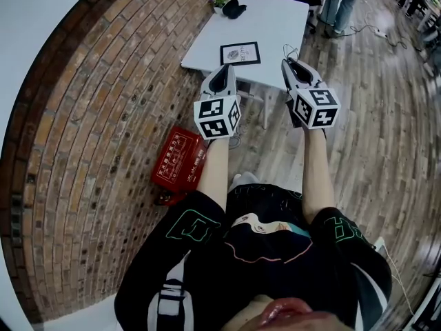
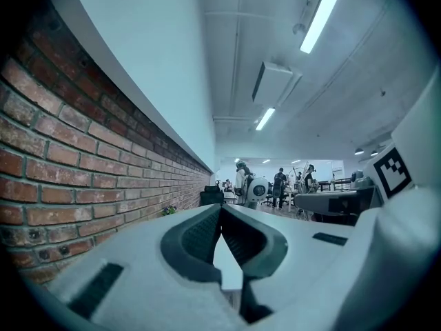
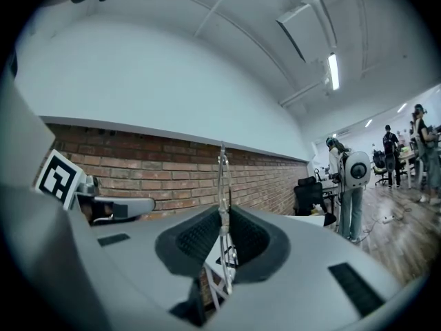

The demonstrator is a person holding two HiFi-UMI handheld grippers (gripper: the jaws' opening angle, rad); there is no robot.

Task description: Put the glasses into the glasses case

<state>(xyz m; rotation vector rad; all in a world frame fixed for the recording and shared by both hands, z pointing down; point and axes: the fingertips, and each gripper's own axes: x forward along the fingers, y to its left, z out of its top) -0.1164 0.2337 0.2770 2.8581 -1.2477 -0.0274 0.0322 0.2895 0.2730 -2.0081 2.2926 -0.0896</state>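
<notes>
Thin wire-framed glasses stand edge-on between the pads of my right gripper, which is shut on them; in the head view they show as a faint wire above that gripper. My left gripper is held level beside it, shut with nothing between its jaws. Both hang over the near edge of a white table. A dark glasses case lies at the table's far end, well beyond both grippers.
A small potted plant stands by the case, and a black-framed card lies near the table's front edge. A brick wall runs along the left. A red box sits on the wooden floor. People stand farther off.
</notes>
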